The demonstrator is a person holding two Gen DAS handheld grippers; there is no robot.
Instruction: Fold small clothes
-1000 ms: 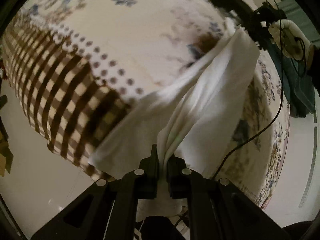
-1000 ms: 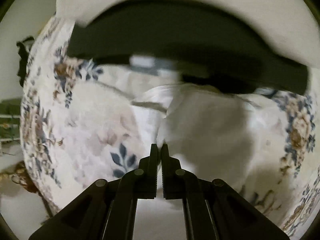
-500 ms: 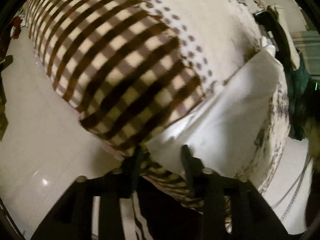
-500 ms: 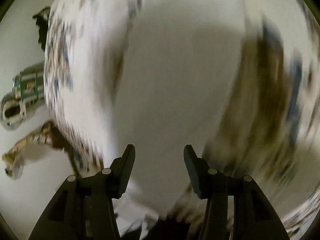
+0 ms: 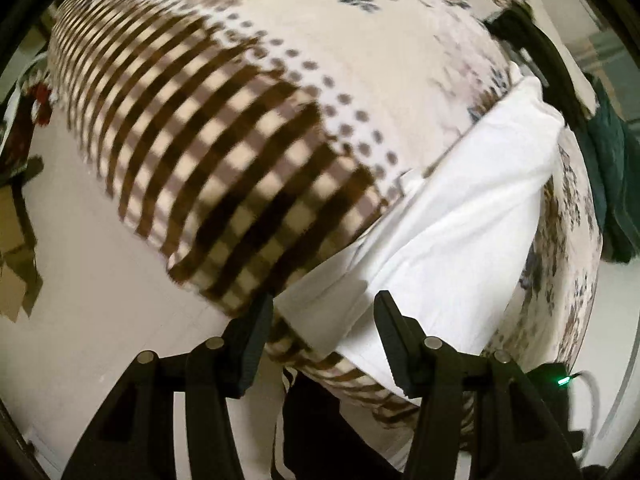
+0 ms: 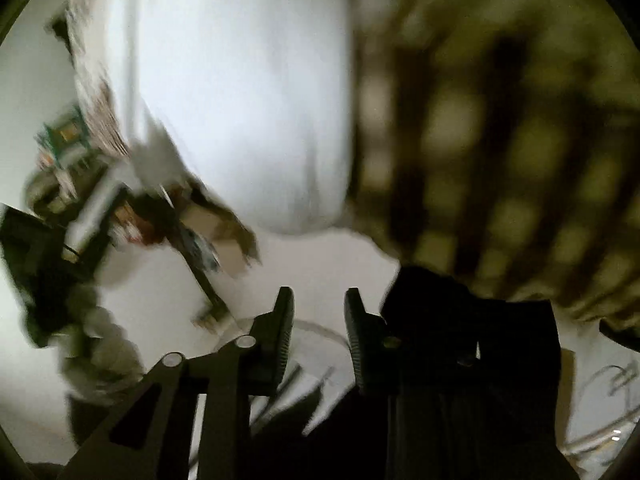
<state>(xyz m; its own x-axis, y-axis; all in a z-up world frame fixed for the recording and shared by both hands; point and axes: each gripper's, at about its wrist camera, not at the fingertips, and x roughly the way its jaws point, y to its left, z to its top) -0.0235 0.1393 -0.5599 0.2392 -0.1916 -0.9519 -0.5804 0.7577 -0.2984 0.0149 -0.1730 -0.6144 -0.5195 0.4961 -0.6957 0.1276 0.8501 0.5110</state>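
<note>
A white garment (image 5: 460, 216) lies folded in a long strip on the bed, across the floral and brown checked cover (image 5: 224, 152). My left gripper (image 5: 322, 320) hovers over the garment's near corner, open, with its pads clear of the cloth. In the blurred right wrist view the white garment (image 6: 240, 100) fills the upper left, with the checked cover (image 6: 500, 140) to its right. My right gripper (image 6: 318, 312) is off the bed's edge over the pale floor. Its jaws are closing and nothing is between them.
A dark green garment (image 5: 612, 184) hangs at the bed's right side, and a black object (image 5: 532, 52) lies at its far edge. Pale floor (image 5: 80, 320) surrounds the bed. Blurred clutter (image 6: 80, 200) sits on the floor. A dark cloth (image 6: 460, 340) is beside the right fingers.
Both grippers were shut on the white cloth and have let go. The cloth has dropped flat into a folded strip. The right gripper has swung fast from the bed's top to its edge.
</note>
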